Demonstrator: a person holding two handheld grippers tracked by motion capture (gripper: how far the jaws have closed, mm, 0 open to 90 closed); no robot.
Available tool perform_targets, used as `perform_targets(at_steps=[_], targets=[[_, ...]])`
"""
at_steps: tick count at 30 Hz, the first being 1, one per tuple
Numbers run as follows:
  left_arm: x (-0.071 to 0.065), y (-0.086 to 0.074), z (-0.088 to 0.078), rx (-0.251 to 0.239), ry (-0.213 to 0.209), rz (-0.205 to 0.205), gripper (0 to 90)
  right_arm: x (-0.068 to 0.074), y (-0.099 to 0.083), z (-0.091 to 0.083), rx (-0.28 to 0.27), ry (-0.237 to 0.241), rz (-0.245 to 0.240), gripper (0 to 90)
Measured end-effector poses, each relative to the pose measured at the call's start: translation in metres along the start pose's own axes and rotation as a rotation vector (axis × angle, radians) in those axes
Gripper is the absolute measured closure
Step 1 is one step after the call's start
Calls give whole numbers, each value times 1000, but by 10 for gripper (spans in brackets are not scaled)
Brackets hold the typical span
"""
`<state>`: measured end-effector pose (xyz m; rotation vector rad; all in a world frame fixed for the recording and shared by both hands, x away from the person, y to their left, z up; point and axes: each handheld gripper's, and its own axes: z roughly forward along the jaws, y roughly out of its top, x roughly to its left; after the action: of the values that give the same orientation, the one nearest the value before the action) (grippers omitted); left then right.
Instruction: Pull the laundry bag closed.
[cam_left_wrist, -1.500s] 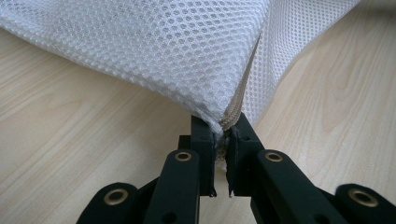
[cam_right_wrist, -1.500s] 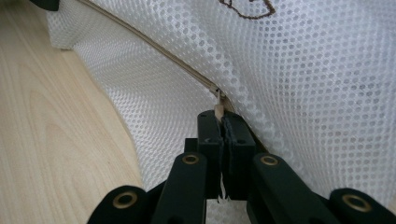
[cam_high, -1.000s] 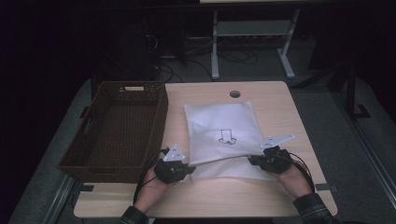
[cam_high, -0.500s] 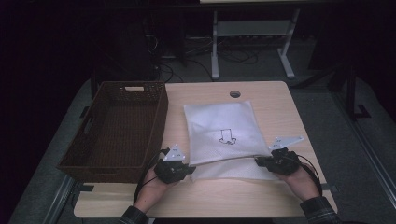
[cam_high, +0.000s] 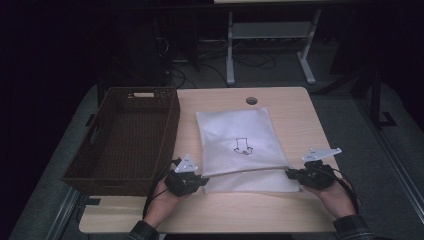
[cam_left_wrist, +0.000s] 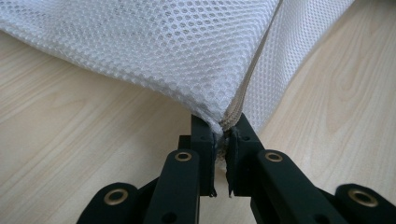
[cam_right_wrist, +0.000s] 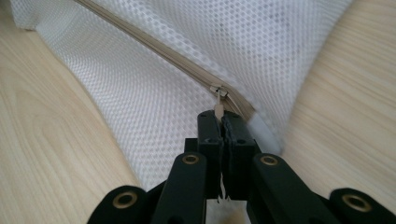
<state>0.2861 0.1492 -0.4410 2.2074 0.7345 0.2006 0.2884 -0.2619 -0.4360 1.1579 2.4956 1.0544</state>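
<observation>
While my right gripper stays out of the story for no one — its jaws are pressed together on the zipper pull — everything I do next depends on how that pull lies against the line of the zipper. In the right gripper view the pull tab runs straight back into the jaws, and the slider sits just ahead of the tips, close to the corner of the white mesh bag. From there the beige zipper tape leads away up and to the left of that view, long and nearly straight.

On the high view the same line shows as the near edge of the bag, running across the table from my right gripper toward my left gripper. So the zipper's long axis lies hand to hand, and my right hand is the one at the slider. I cannot tell from these views whether the teeth along the line are meshed or parted.

My left gripper is clamped on the opposite corner of the bag, mesh and zipper end pinched between the jaws, fabric rising away from it. I judge it to be the anchor — it holds the edge taut so the slider can travel along the axis rather than drag the bag.

The bag itself lies flat in the middle of the table, its small dark print upward, just beside the brown wicker basket on my left, with the near edge lifted slightly between the two grips.
</observation>
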Motion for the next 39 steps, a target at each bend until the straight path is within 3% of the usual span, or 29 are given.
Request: perform_targets(at_steps=[6,11,12,17,19,24,26,27,31,32,35,39], targets=[[0,3,2,-1,27,-4,829,-9,-11,-8,4,-16,28,864],[0,8,6,-2,75,-5,829,-11,-14,-10,5,-20,32,864],[2,9,8,3,82,-21,828,-10,-14,-9,7,-22,36,864],[5,7,7,12,52,-44,810,-9,-14,-7,-3,-17,30,855],[4,6,7,14,44,-47,762,-11,-14,-7,-22,-8,32,834],[3,4,5,19,26,-65,499,-13,-13,-9,-73,8,49,596],[3,4,3,8,13,-69,459,-14,-13,-9,-86,12,51,547],[2,3,2,4,12,-66,384,-14,-12,-9,-105,12,56,439],[0,3,1,6,-13,-51,242,-12,-12,-6,-131,6,56,262],[-1,2,1,11,-17,-46,191,-10,-12,-4,-135,-13,58,217],[-1,-1,1,12,-24,-32,138,-9,-11,-2,-144,-26,48,141],[-2,-4,-1,-1,-34,-27,97,-10,-12,-3,-176,-17,50,127]])
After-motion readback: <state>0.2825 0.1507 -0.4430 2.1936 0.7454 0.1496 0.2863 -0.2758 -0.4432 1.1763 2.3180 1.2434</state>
